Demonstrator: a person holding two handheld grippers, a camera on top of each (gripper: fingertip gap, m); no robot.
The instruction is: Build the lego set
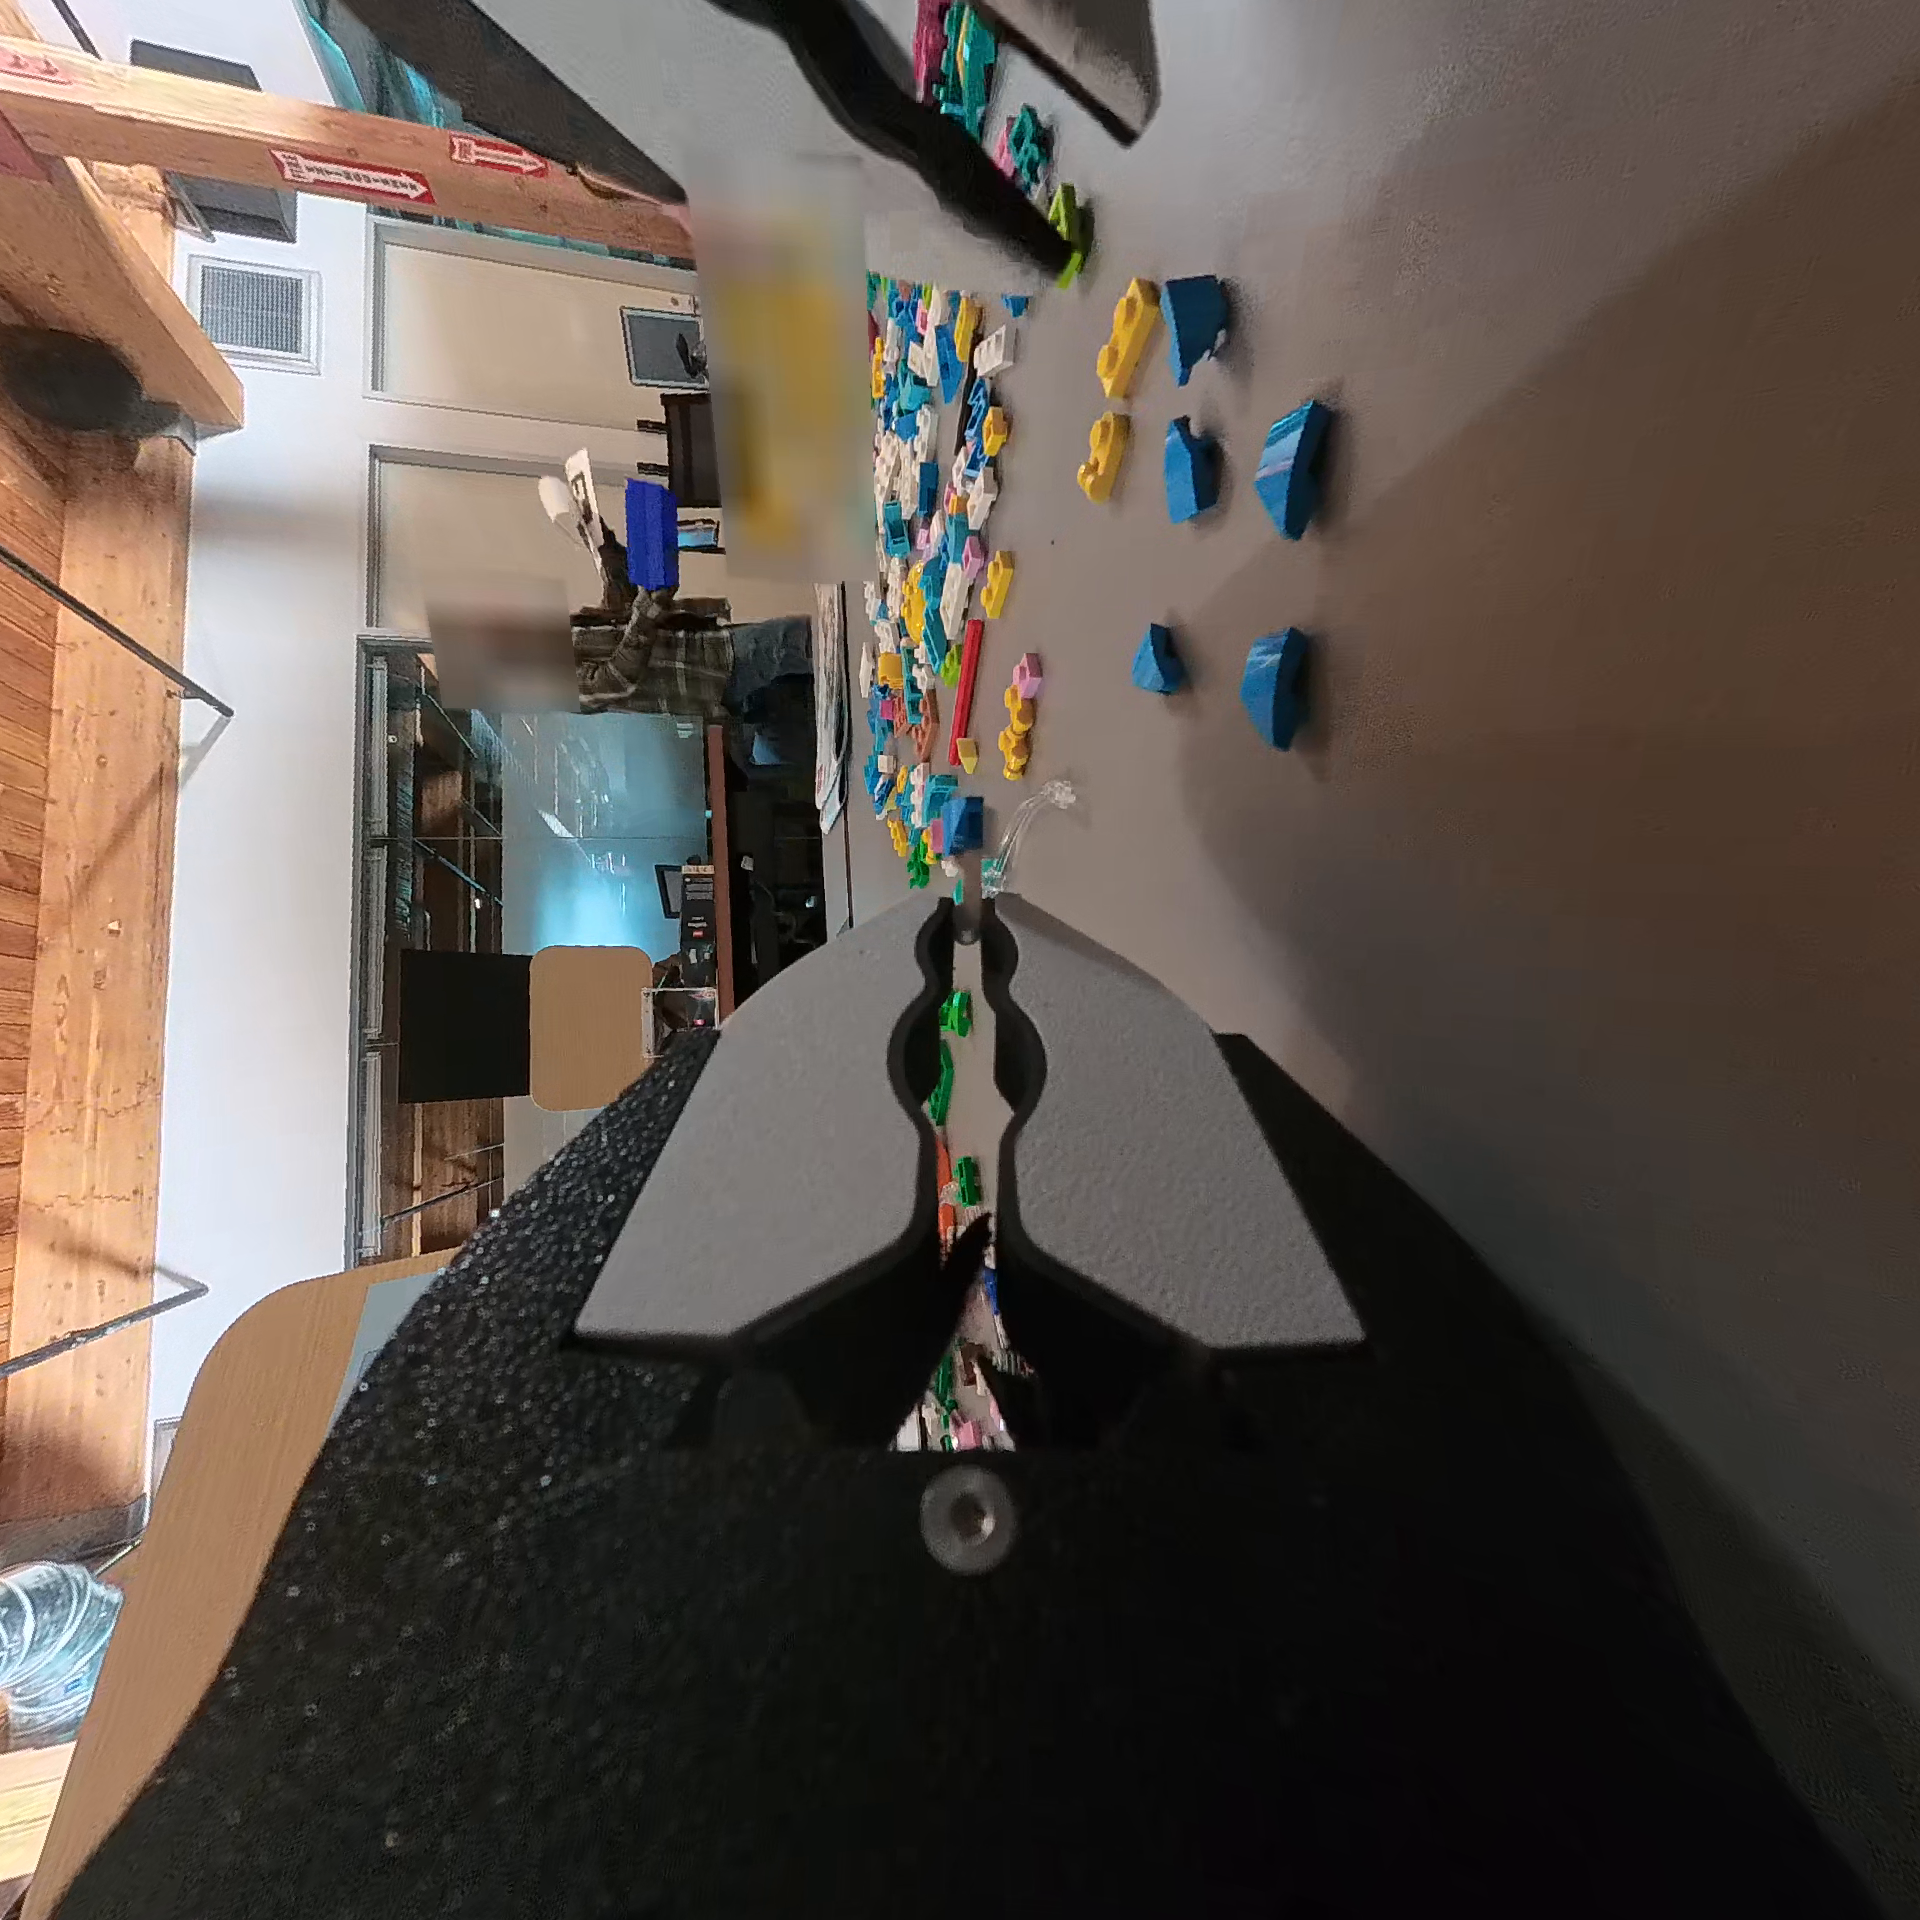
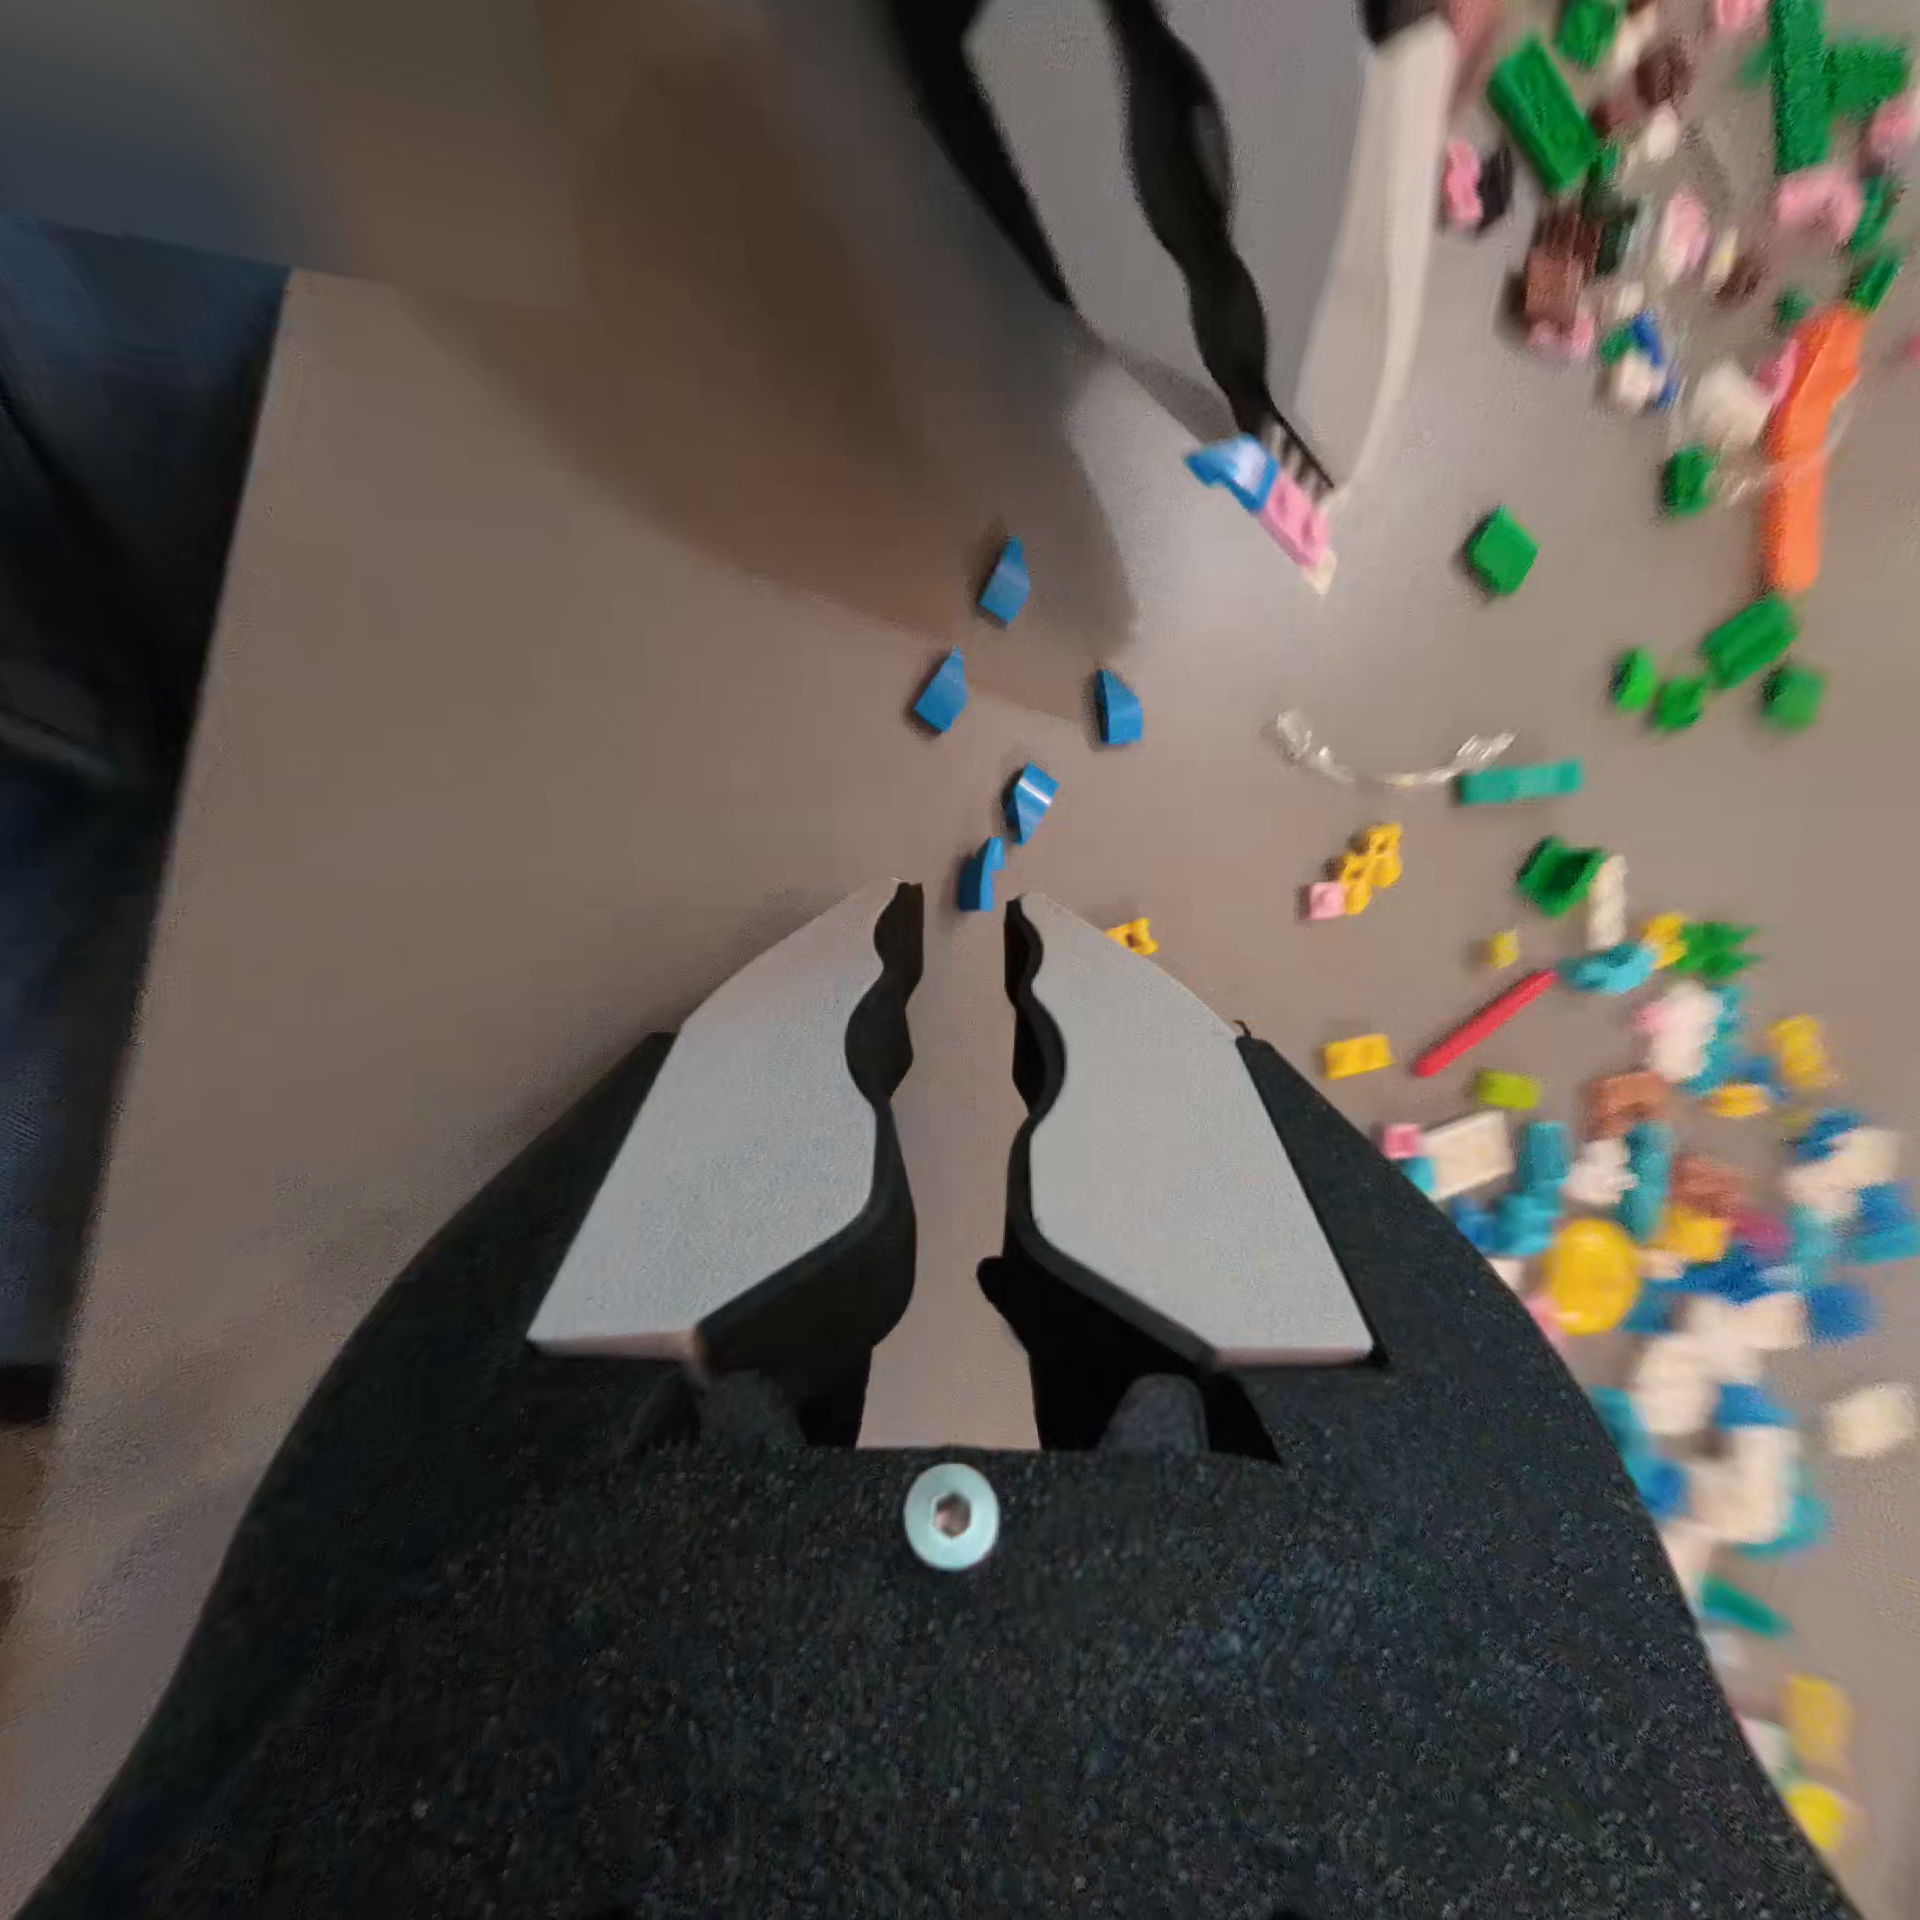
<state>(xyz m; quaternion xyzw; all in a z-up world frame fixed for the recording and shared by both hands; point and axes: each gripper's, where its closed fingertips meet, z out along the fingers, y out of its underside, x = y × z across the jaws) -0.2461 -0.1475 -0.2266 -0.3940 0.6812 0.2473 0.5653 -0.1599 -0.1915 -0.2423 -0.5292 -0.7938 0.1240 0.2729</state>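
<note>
My right gripper (image 2: 961,899) is open and empty, low over the brown table (image 2: 571,831). A small blue sloped piece (image 2: 982,878) lies just ahead of its fingertips, with several more blue slopes (image 2: 940,691) beyond. My left gripper (image 1: 966,914) is shut at the tips. The right wrist view shows it (image 2: 1273,457) at the top, shut on a small pink and blue assembly (image 2: 1273,499). The left wrist view shows several blue slopes (image 1: 1190,483) and yellow pieces (image 1: 1127,338) laid apart on the table. The blurred right gripper (image 1: 997,135) is at its top.
A wide pile of loose coloured bricks (image 2: 1714,1195) fills the right side and also shows in the left wrist view (image 1: 935,571). Green pieces (image 2: 1756,634), an orange tool (image 2: 1803,457), a clear curved piece (image 2: 1382,758) and a red bar (image 2: 1486,1023) lie near. The table edge (image 2: 260,623) is left.
</note>
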